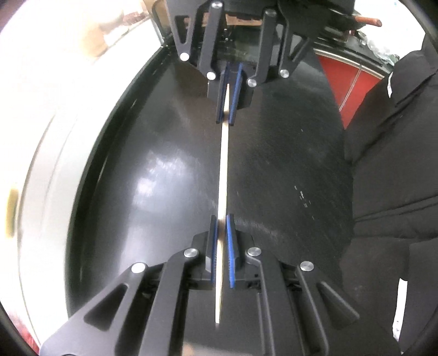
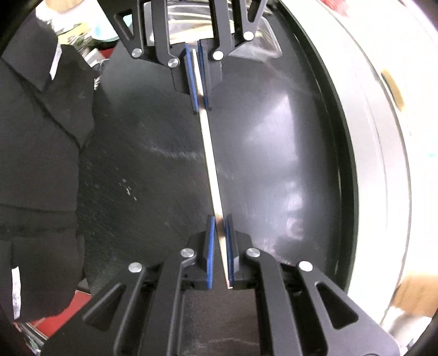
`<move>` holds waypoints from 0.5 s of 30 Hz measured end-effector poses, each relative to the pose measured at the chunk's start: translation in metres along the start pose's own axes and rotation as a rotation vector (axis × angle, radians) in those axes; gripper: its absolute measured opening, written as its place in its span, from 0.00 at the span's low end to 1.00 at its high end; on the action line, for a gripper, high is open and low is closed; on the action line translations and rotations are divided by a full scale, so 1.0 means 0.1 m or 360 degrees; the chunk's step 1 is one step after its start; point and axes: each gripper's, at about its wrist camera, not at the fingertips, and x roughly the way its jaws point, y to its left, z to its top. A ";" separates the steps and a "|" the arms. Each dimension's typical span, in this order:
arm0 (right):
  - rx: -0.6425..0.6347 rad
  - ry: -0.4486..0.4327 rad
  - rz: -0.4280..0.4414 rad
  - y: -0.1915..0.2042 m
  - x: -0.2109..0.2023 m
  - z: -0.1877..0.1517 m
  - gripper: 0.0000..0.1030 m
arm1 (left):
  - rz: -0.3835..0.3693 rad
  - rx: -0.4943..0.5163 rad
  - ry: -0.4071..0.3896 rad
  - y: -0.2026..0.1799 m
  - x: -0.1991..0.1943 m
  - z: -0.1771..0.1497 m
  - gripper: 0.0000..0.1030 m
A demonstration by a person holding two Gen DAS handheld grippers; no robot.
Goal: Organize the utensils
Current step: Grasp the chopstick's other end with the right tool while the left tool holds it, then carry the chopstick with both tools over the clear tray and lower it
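A thin pale wooden stick [image 1: 223, 169], seen edge-on, spans between my two grippers above a black tabletop [image 1: 287, 169]. In the left wrist view my left gripper [image 1: 222, 219] is shut on its near end and the right gripper [image 1: 226, 120] faces me, shut on the far end. In the right wrist view the same stick [image 2: 210, 164] runs from my right gripper [image 2: 219, 219] to the left gripper [image 2: 202, 108] opposite. What kind of utensil it is cannot be told.
A person in black clothing [image 1: 391, 164] stands at the table's side, also in the right wrist view [image 2: 35, 137]. A white curved surface [image 1: 46, 164] borders the other side. A red panel [image 1: 347, 82] and clutter lie beyond. A shiny metal container [image 2: 189, 19] sits behind the left gripper.
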 end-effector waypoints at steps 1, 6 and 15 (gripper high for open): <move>-0.0017 -0.0005 -0.0007 0.05 -0.04 0.07 0.08 | 0.0010 -0.0004 0.0006 -0.04 -0.07 -0.07 0.05; -0.0124 -0.0044 -0.0032 0.16 -0.11 0.52 0.08 | 0.0075 -0.0050 0.0049 -0.12 -0.36 -0.47 0.05; -0.0429 -0.0063 -0.0023 0.18 0.13 1.47 0.07 | 0.0216 -0.0248 0.0116 -0.05 -0.84 -1.27 0.05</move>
